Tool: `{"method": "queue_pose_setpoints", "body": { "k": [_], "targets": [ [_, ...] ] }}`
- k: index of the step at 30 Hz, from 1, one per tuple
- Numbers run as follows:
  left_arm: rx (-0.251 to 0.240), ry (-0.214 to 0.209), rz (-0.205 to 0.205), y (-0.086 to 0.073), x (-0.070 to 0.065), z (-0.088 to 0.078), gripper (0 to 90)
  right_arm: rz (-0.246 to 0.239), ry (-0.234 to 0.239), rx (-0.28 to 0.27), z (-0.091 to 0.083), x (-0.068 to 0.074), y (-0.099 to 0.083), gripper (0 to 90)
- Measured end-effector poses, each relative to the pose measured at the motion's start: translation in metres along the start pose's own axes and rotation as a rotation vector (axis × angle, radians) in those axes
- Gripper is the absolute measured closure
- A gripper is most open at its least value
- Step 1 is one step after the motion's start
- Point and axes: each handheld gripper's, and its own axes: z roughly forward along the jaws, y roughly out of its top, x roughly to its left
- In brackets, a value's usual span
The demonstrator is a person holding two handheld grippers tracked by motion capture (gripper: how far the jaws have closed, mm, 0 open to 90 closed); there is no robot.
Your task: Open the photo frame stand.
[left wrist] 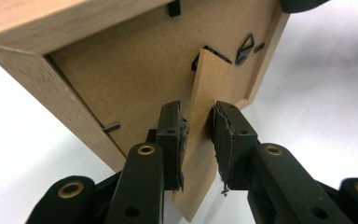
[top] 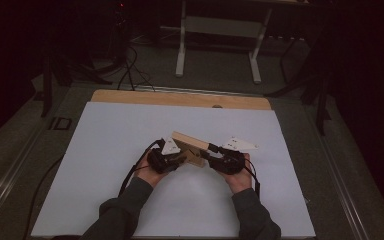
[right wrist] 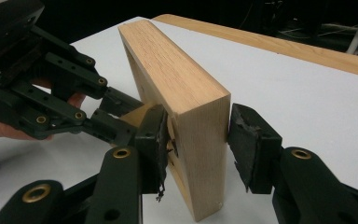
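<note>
1. Step in hand, as I judge it: setting up the wooden picture frame (top: 190, 148) on its fold-out stand (left wrist: 204, 126). You hold it between both tools near the middle of the white table (top: 130, 130), bottom edge on or just above the surface; I cannot tell which.
2. Left tool (left wrist: 196, 122) — jaws narrow, straddling the stand. The left pad touches it; a thin gap shows at the right pad, so no firm pinch yet.
3. Right tool (right wrist: 198, 130) — jaws set on the frame's side rail. The left pad presses; the right pad (right wrist: 248, 144) stands just off the wood.
4. Orientation: the frame stands on edge, tilted, its brown back toward your left tool, its long top edge running from you away across the table.
5. Next move calls for swinging the stand farther out from the back — keep the rail steady — then lowering until frame and stand both bear on the table.
</note>
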Motion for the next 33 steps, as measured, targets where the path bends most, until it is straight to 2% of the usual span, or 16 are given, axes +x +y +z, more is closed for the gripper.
{"method": "queue_pose_setpoints", "body": {
  "k": [5,16,23,28,29,30,33],
  "targets": [
    [-0.009,-0.001,0.013,0.003,0.002,-0.001,74.0,-0.002,0.002,0.0,0.0,0.001,0.0,57.9],
    [-0.008,-0.04,-0.021,0.002,0.003,-0.004,75.4,-0.016,0.014,0.002,-0.001,0.003,-0.001,57.4],
    [-0.005,-0.063,-0.024,-0.003,0.002,-0.006,76.3,-0.035,0.035,0.025,0.003,0.006,-0.003,53.4],
    [-0.002,-0.075,-0.021,-0.006,0.002,-0.007,76.3,-0.073,0.037,0.04,0.008,0.01,-0.003,52.2],
    [-0.001,-0.07,-0.009,-0.005,0.002,-0.008,76.3,-0.086,0.035,0.042,0.009,0.012,-0.003,52.4],
    [-0.007,-0.064,-0.01,-0.005,0.001,-0.007,77.1,-0.129,-0.005,0.047,0.011,0.017,-0.003,54.2],
    [-0.01,-0.054,0.0,-0.004,0.002,-0.006,77.3,-0.163,-0.05,0.048,0.012,0.02,-0.003,55.9]
  ]
}}
